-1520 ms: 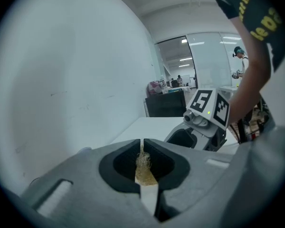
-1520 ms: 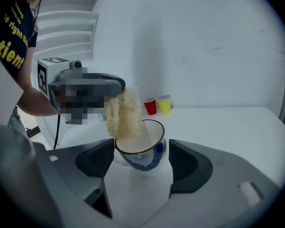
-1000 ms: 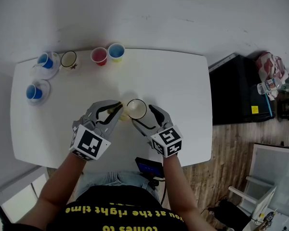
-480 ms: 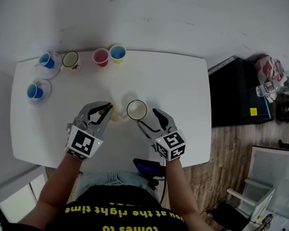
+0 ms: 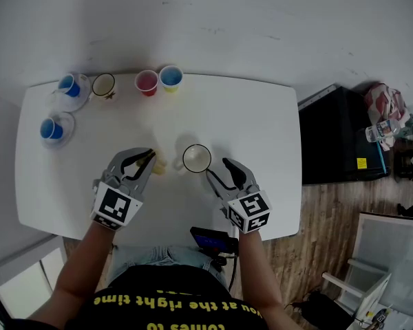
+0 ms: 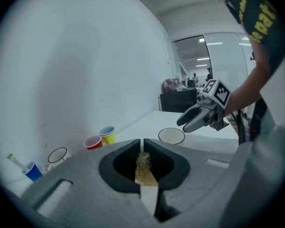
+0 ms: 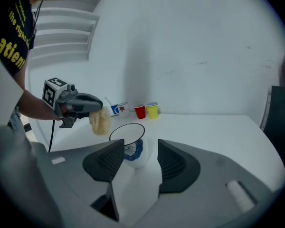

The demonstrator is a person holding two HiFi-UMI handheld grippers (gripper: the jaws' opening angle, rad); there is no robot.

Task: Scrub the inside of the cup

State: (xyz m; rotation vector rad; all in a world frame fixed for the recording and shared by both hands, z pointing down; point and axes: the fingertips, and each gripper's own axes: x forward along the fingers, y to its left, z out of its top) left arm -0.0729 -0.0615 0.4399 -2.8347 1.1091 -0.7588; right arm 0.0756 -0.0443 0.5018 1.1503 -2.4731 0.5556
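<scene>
Cup (image 5: 196, 158) stands upright near the middle of the tabletop (image 5: 261, 115), just ahead of the right claw (image 5: 218, 169) and touched by neither claw. That claw's jaws are partly apart and have just been closing. Nothing sits between their pads, and the cup lies beyond their tips. The left claw (image 6: 142, 144) is clamped on a pale, fibrous scrubber (image 6: 142, 167). It holds the scrubber just beside the cup on the left, outside the rim and not inside.

With the scrubber out of the cup and the cup let go, this looks like a gap in the scrubbing, either between strokes or at its end. I cannot tell which. To scrub more, the right claw would need to open, take the cup's wall and steady it. The left claw would then lift the scrubber over the rim and press it down against the inner wall.

The cup carries a blue pattern but no readable words. The cubes on the claws show only black-and-white squares. The person's dark shirt (image 5: 172, 308) has yellow print, partly legible as "at the right time".
</scene>
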